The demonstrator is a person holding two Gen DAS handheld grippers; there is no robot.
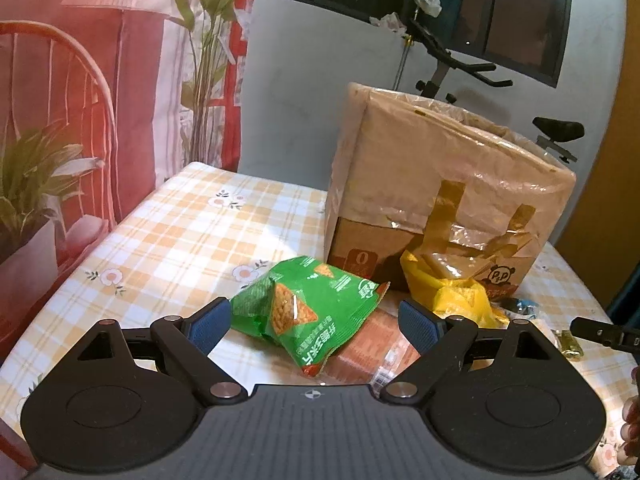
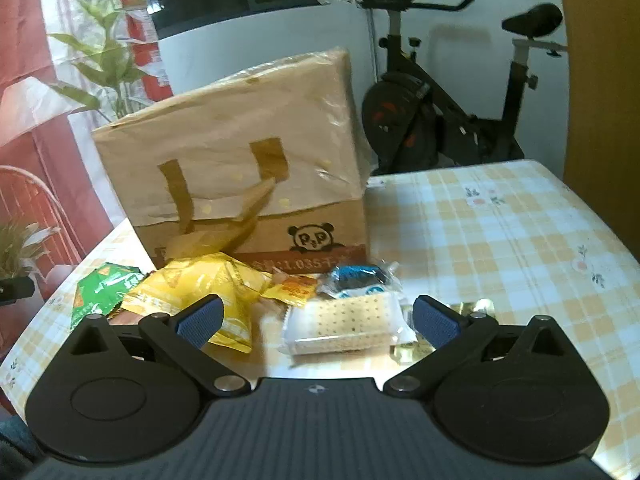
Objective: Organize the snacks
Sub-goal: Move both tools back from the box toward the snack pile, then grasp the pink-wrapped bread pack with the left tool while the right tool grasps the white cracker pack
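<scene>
Hovering with jaws wide and empty, the left gripper [image 1: 316,318] framed the green chip bag [image 1: 308,312]. The right gripper [image 2: 316,318], equally wide and empty, faced the cracker pack [image 2: 344,324]. Each probably needed to close gently on its packet's middle.

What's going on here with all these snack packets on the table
A person is sorting snacks with a handheld gripper in each hand. The left gripper is open, its fingers either side of a green chip bag but not pressing it. The right gripper is open over a clear-wrapped cracker pack. Nothing is held yet. The packets lie in front of a plastic-lined cardboard box on the checked tablecloth.
</scene>
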